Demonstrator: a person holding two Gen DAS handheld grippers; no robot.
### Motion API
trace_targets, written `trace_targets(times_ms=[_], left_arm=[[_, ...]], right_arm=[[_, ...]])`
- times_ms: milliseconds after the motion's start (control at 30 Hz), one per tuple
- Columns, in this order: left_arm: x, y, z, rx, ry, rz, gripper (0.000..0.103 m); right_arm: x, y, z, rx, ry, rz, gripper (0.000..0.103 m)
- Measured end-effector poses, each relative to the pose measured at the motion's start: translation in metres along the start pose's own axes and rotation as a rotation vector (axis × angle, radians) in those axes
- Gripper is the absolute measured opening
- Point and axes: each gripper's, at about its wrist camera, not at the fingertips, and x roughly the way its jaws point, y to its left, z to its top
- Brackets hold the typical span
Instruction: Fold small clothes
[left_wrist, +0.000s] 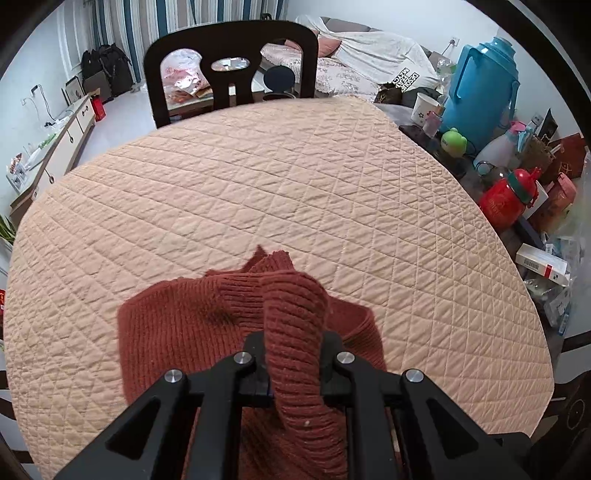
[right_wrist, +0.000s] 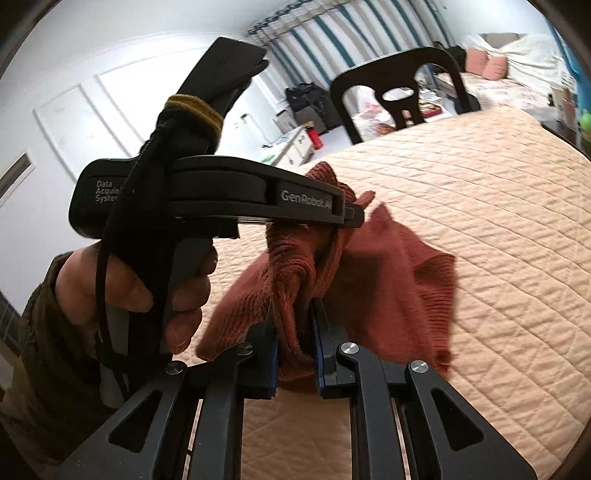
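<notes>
the small garment is a rust-red ribbed knit top, thick and soft, with narrow vertical ribs and a few pale specks of lint. it sits near the front edge of a peach quilted cover stitched in a diamond pattern, which spreads over the whole table. part of the knit lies flat on the cover, its left edge straight and a pointed corner sticking out away from the camera; the rest is gathered and drawn up off the surface into bunched folds.

the left gripper is clenched on a rolled band of the knit, which runs up between its black fingers and drapes back toward the camera. from the right wrist view the same gripper appears side-on, reaching level across the picture with its tip buried in the cloth; the person's hand wraps round its grip, an olive sleeve at the wrist and a black strap hanging down.

the right gripper pinches a thick wad of the knit between its blue pads, just below where the left one holds, so both grip the raised bunch close together while a loose flap hangs to the right.

beyond the table stands a dark chair. to the right are a blue thermos jug, a red bottle and other clutter.
</notes>
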Motion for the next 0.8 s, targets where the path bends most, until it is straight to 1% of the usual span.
trace_targets(times_ms=[233,367,400,500,567,667,800], left_arm=[[0.025,-0.007,0.001,-0.018,0.034,-0.023,0.016],[0.033,-0.007,-0.001,-0.025,0.052,-0.053,0.019],[0.033,-0.007,-0.001,-0.023,0.047,-0.059,0.022],[0.033,-0.005,-0.005,-0.020,0.032,-0.088,0.028],[0.035,0.000,-0.007,-0.037,0.028,-0.115,0.029],[0.029,0.004,-0.008,-0.040,0.020,-0.135,0.030],[0.016,0.007,-0.010,-0.026,-0.007,-0.163,0.038]], right_arm=[[0.005,-0.022,-0.002,0.051,0.022,-0.073,0.014],[0.008,-0.032,0.000,0.075,0.035,-0.102,0.014],[0.008,-0.033,0.000,0.074,0.034,-0.110,0.014],[0.008,-0.033,0.000,0.061,0.050,-0.146,0.014],[0.010,-0.036,0.001,0.074,0.065,-0.150,0.014],[0.011,-0.038,0.004,0.089,0.070,-0.154,0.014],[0.007,-0.036,0.004,0.094,0.063,-0.159,0.014]])
